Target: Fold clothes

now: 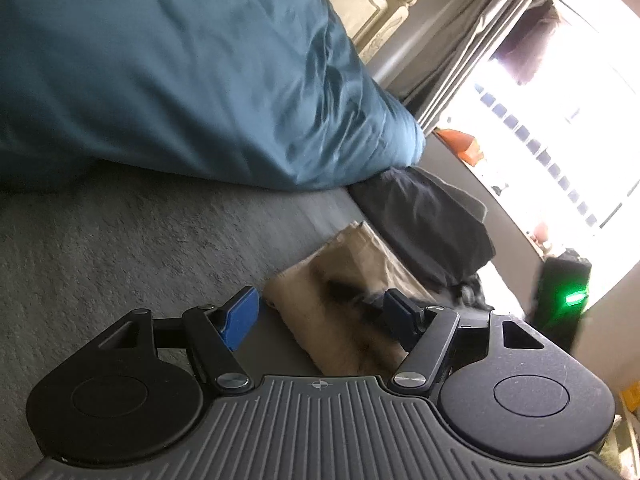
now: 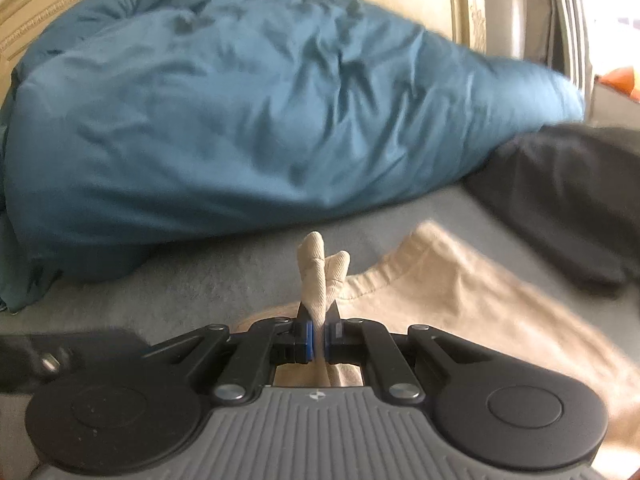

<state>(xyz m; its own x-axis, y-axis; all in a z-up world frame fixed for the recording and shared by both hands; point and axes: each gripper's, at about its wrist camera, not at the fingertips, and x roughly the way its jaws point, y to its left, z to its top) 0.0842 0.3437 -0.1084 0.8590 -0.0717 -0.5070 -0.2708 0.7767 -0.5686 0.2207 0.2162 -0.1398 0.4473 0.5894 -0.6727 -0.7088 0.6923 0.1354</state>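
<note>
A beige garment (image 2: 460,292) lies spread on the grey bed sheet (image 2: 200,276). My right gripper (image 2: 319,340) is shut on a bunched fold of it, and the pinched cloth sticks up past the blue pads (image 2: 307,340). In the left wrist view the same beige garment (image 1: 352,264) lies between the wide-apart jaws of my left gripper (image 1: 320,314). Its blue pads (image 1: 240,318) stand on either side of the cloth and do not press on it.
A big teal duvet (image 2: 240,120) is heaped across the back of the bed against a cream headboard (image 2: 472,8). A dark garment (image 2: 568,184) lies at the right beside the beige one. A bright window (image 1: 560,100) and a black device with a green light (image 1: 560,300) are past the bed's edge.
</note>
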